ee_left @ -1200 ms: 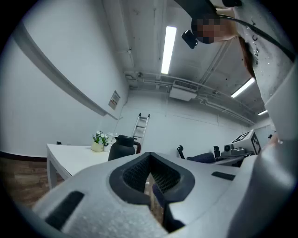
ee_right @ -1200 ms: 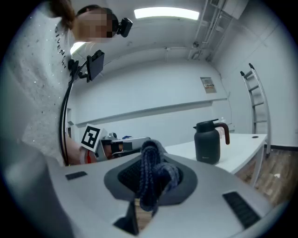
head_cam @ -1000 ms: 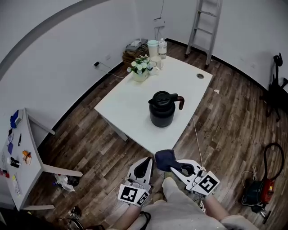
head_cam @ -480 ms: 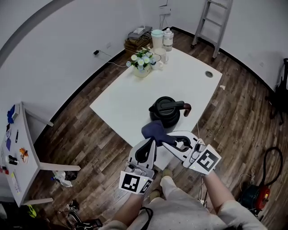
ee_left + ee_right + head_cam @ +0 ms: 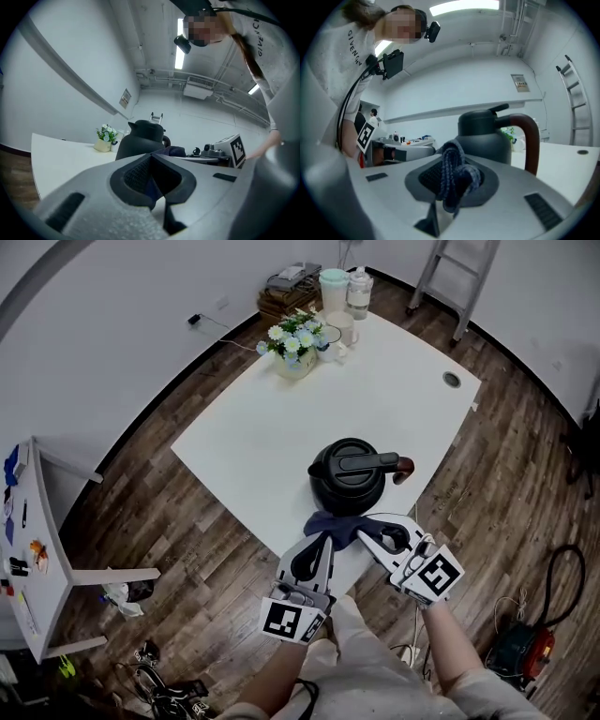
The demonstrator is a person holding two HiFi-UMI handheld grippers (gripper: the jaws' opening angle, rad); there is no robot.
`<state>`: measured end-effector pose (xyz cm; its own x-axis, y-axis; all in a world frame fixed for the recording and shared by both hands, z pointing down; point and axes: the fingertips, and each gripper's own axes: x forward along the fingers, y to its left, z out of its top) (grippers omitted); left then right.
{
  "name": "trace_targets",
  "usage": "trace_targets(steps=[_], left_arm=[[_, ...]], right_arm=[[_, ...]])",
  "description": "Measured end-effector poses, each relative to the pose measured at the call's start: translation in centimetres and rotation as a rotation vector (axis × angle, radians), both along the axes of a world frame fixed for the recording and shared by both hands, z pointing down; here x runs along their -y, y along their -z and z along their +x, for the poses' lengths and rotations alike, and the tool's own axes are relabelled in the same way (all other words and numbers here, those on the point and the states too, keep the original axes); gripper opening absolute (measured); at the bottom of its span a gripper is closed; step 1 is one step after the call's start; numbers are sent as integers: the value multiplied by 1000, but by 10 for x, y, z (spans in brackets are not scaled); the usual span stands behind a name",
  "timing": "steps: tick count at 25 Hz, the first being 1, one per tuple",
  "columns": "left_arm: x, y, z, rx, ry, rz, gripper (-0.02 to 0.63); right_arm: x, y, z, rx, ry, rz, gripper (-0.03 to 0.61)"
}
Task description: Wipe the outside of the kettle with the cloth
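Note:
A black kettle (image 5: 349,474) with a brown-tipped handle stands upright on the white table (image 5: 253,437), near its front edge. A dark blue cloth (image 5: 336,525) hangs bunched just in front of the kettle's near side; I cannot tell whether it touches. My right gripper (image 5: 364,532) is shut on the cloth (image 5: 452,171), with the kettle (image 5: 487,136) close behind. My left gripper (image 5: 322,540) meets the cloth from the left, jaws closed with blue fabric (image 5: 151,186) between the pads. In the left gripper view, the kettle (image 5: 140,140) rises just beyond the jaws.
A pot of flowers (image 5: 293,341), a cup (image 5: 334,283) and a bottle (image 5: 358,292) stand at the table's far end. A cable hole (image 5: 452,379) is at the right edge. A ladder (image 5: 448,277) leans far off, and a small side table (image 5: 33,549) stands left.
Both grippers have travelled forward with the cloth, from over the floor to above the table's front edge beside the kettle. The kettle has not moved.

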<state>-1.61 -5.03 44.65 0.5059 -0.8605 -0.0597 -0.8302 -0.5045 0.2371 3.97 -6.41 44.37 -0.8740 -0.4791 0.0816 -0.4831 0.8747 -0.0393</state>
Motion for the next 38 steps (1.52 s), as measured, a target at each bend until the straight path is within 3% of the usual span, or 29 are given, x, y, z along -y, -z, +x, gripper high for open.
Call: trace_targets(steps=[11,13,16,19,24,27,32,38], left_arm=[[-2,-33,3,11,5,-74,8],[-3,-29,-1,17,18,-69,8],[2,-13,-6,50,42,-16,8],[12,9,-11,76,66,44,8],[21,39,-10,64,64,103,8],[25,43,-12,71,86,113,8],[27,39,-15,56,96,105,8],[13,11,-8,66,69,42,8]], right_arm=[[6,-74,16,-197,-128,-133,52],[3,-53,21,-226,-131,-57,52],[-2,3,38,-312,-167,135,52],[2,54,59,-410,-304,246,52],[17,101,62,-426,-488,367,52],[23,81,59,-429,-524,318,52],[31,19,82,-319,-608,87,52],[26,-48,79,-356,-581,-60,52]])
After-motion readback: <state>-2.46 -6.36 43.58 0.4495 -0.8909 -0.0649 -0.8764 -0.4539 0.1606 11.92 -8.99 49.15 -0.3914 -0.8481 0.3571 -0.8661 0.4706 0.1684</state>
